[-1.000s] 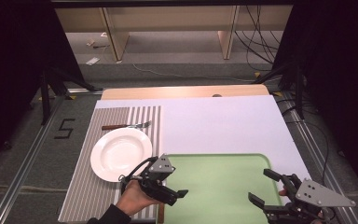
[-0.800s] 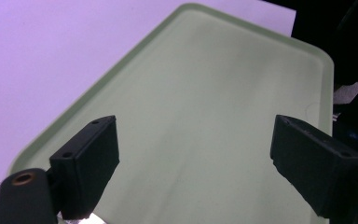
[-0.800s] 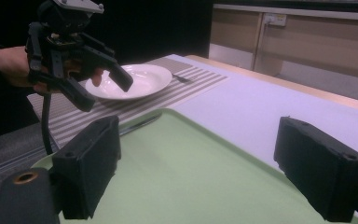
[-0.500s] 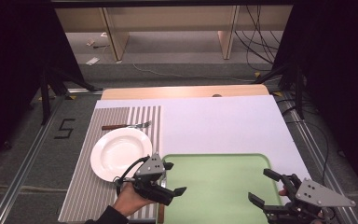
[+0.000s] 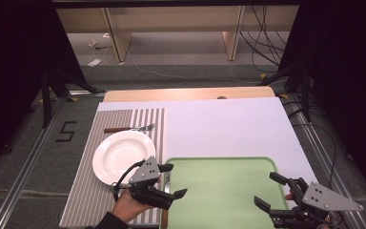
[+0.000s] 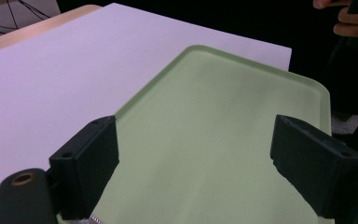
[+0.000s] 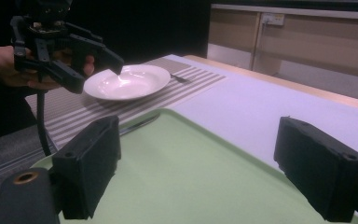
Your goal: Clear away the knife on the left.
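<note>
A pale green tray (image 5: 219, 200) lies at the near edge of the white tabletop, with nothing on it. My left gripper (image 5: 174, 180) hangs open over the tray's left rim, held by a hand. Its jaws stand wide apart above the green tray (image 6: 214, 140) in the left gripper view. My right gripper (image 5: 270, 191) is open over the tray's right side, and its own view looks across the tray (image 7: 191, 177) towards the left gripper (image 7: 91, 56). A white plate (image 5: 123, 155) rests on a striped placemat (image 5: 83, 195).
A fork (image 5: 129, 129) lies beyond the plate on the placemat. A knife (image 5: 167, 179) lies between placemat and tray, partly under the left gripper. The white board (image 5: 219, 124) stretches behind the tray, with a wooden table edge (image 5: 186, 94) past it.
The left gripper has shifted slightly over the tray's left rim and stays open. The right gripper has not moved.
</note>
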### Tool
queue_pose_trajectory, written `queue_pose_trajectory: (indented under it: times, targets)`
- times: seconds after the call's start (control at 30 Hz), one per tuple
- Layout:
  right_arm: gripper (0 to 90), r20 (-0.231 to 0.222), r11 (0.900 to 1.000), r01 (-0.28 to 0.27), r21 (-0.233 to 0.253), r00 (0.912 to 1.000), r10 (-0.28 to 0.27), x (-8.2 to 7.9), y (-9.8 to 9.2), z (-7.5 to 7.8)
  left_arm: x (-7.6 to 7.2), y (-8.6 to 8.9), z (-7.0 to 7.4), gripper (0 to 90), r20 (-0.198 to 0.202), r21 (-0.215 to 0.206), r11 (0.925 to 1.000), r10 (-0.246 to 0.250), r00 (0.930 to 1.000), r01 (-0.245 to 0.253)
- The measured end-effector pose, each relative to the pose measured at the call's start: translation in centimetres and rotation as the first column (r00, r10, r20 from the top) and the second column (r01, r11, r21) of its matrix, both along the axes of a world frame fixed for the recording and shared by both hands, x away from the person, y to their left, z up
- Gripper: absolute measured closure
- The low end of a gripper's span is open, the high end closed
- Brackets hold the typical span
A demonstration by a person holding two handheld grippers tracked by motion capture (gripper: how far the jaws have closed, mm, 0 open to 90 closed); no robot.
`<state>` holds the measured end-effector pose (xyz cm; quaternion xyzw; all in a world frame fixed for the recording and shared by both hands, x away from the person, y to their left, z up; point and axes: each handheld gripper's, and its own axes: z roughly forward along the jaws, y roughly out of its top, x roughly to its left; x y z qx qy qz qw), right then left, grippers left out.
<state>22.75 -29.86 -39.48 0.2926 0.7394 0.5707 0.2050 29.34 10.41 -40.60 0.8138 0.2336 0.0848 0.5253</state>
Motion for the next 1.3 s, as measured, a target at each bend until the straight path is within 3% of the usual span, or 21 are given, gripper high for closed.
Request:
queue_pose_trajectory:
  times: [0.17,0.37,0.77,0.83,1.13,1.3]
  targets:
    - [15.6,0.001,1.000,-0.001,0.000,1.0000,0.001,0.0,0.0,0.0,-0.2,0.5,0.0,14.9,0.013,-0.025,0.9997,0.003,0.9999,-0.003]
    - [15.6,-0.004,1.000,0.000,0.010,1.0000,0.000,0.0,-0.1,0.0,-0.5,1.0,-0.1,14.9,0.035,-0.021,0.9996,0.019,0.9992,-0.018]
    - [15.7,-0.007,1.000,0.007,0.009,1.0000,-0.007,-0.1,0.1,0.0,-1.5,3.0,-0.6,15.0,0.036,-0.050,0.9961,0.075,0.9965,-0.073]
    - [15.7,-0.005,1.000,0.006,0.009,1.0000,-0.006,-0.1,0.1,0.0,-1.6,3.1,-0.7,15.0,0.031,-0.057,0.9955,0.078,0.9965,-0.076]
    - [15.6,-0.003,1.000,0.007,0.011,1.0000,-0.007,-0.3,0.1,0.1,-2.1,2.2,-1.1,15.0,0.036,-0.010,0.9986,0.052,0.9980,-0.052]
    - [15.7,-0.003,1.000,0.007,0.012,1.0000,-0.007,-0.2,0.1,0.1,-2.0,2.4,-0.9,15.0,0.034,-0.038,0.9973,0.065,0.9973,-0.063]
